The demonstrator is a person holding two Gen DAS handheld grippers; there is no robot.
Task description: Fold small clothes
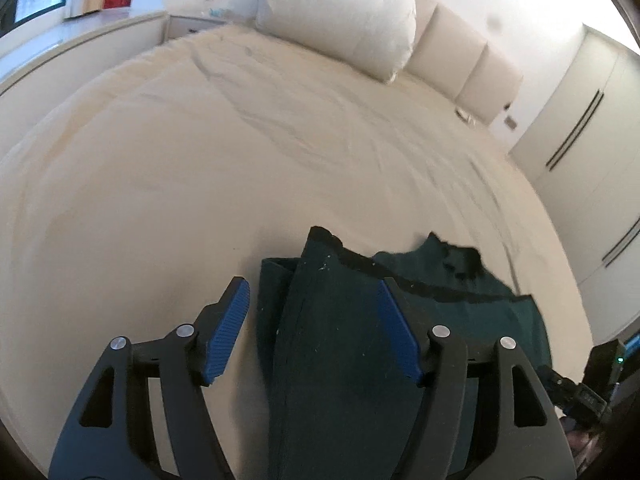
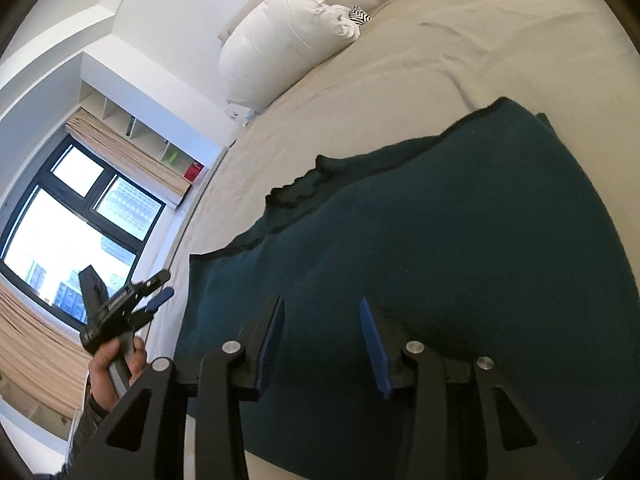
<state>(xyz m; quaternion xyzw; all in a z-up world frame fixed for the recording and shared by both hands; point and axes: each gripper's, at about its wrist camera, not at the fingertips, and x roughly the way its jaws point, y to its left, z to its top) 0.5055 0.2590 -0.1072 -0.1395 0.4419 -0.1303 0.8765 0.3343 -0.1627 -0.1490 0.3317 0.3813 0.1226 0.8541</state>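
One dark green garment (image 2: pixel 420 264) spread on the bed (image 1: pixel 200 168), near edge, well apart from the white pillow (image 1: pixel 340 28) at the headboard. Partly folded, by the look of it: a long panel doubled over toward the pillow-facing hem, black trim showing along the far edge, a rumpled bit of neckline or cuff beyond it.

Left gripper (image 1: pixel 314 304) hanging above the garment's pillow-left edge, jaws moderately wide, nothing between the pads; cloth merely seen beneath them. Right gripper (image 2: pixel 322 312) above the broad flat middle of the garment, jaws at a middling gap, pads clear of the fabric, nothing held. Left gripper visible also in the right wrist view, carried by a hand (image 2: pixel 116 364) on the window side of the garment.

Step in hand, as judged: between grasps, choosing the next fold. To do well: pinch only the top layer at an edge or corner, not the flat middle; take both ends of the same edge so it lifts evenly; carry across low and lay down flat, edges lined up with the trim; smooth the rumpled part farthest from the jaws first, lest it be trapped inside the fold.

No containers in view; nothing to report in any.
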